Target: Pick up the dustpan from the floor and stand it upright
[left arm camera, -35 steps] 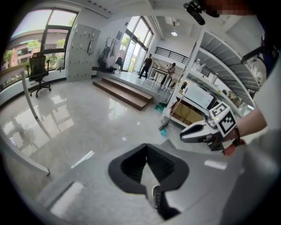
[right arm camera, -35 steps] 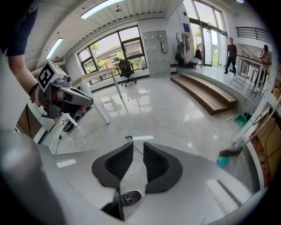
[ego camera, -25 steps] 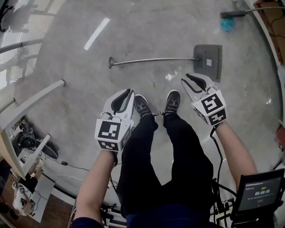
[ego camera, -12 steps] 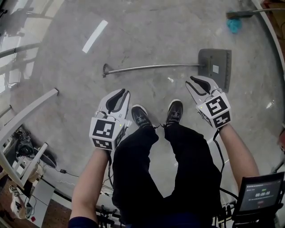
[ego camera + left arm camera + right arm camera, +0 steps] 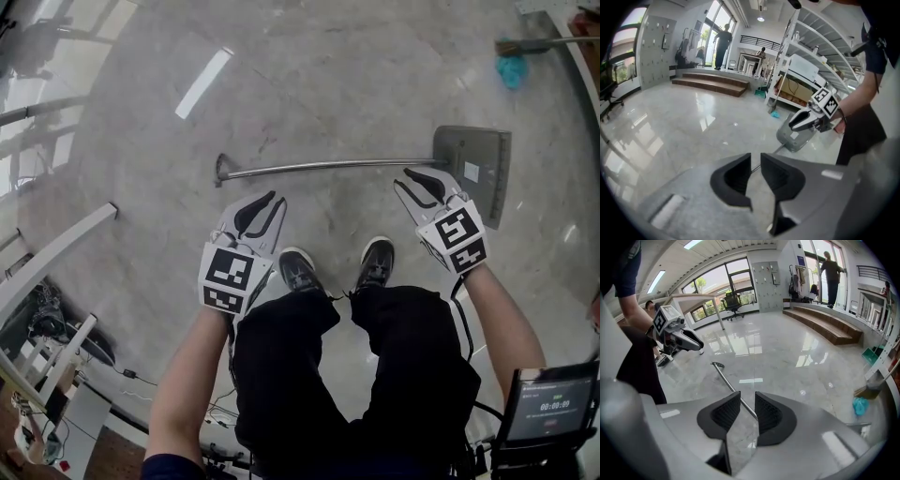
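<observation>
The dustpan lies flat on the polished floor, with its grey pan (image 5: 480, 171) at the right and its long metal handle (image 5: 319, 168) running left to a curved end. My left gripper (image 5: 273, 202) hangs just short of the handle's left part. Its jaws are opening and hold nothing; the handle (image 5: 780, 149) shows beyond them. My right gripper (image 5: 424, 180) hovers beside the pan where the handle joins it. It is open and empty, and the handle (image 5: 727, 382) runs on past its jaws. The pan (image 5: 794, 137) also appears in the left gripper view.
A broom with a teal cloth (image 5: 512, 69) lies at the far right. A white table frame (image 5: 58, 251) stands on the left. The person's shoes (image 5: 300, 271) are just behind the handle. A screen (image 5: 553, 407) sits at the lower right. Shelving (image 5: 813, 56) lines one wall.
Both grippers have come down towards the floor and nearer the dustpan. The left jaws have parted wider. The dustpan has not moved on the floor.
</observation>
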Available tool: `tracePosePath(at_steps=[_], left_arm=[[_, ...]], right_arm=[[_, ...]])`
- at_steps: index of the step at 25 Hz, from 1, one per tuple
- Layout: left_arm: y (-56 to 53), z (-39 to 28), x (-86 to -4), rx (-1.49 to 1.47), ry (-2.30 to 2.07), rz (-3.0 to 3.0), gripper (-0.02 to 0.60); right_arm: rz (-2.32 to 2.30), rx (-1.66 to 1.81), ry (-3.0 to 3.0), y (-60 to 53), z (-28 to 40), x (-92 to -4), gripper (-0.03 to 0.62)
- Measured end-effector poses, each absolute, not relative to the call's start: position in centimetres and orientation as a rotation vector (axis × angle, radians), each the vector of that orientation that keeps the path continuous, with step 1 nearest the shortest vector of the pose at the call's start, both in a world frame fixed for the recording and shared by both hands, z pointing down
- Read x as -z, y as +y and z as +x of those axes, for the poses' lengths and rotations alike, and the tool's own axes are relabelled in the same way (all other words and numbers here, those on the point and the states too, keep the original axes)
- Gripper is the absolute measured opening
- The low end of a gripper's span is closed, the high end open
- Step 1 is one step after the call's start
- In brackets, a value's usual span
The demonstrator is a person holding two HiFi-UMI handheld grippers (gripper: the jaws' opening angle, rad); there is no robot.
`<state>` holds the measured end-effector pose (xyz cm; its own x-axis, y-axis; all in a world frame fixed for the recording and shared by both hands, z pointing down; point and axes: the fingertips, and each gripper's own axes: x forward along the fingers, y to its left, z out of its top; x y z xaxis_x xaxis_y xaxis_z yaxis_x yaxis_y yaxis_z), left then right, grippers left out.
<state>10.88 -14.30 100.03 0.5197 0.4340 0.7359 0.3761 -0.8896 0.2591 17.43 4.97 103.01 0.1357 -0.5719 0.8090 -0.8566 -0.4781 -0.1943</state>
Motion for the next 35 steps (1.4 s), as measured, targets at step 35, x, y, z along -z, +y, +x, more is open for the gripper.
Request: tracePosePath(at_steps=[35], left_arm=[[-15.5, 11.1, -116.2, -1.481, 1.025, 2.638, 0.138]], right_arm=[[1.384, -1.005, -1.64, 0.6, 13.1, -123.0, 0.153]])
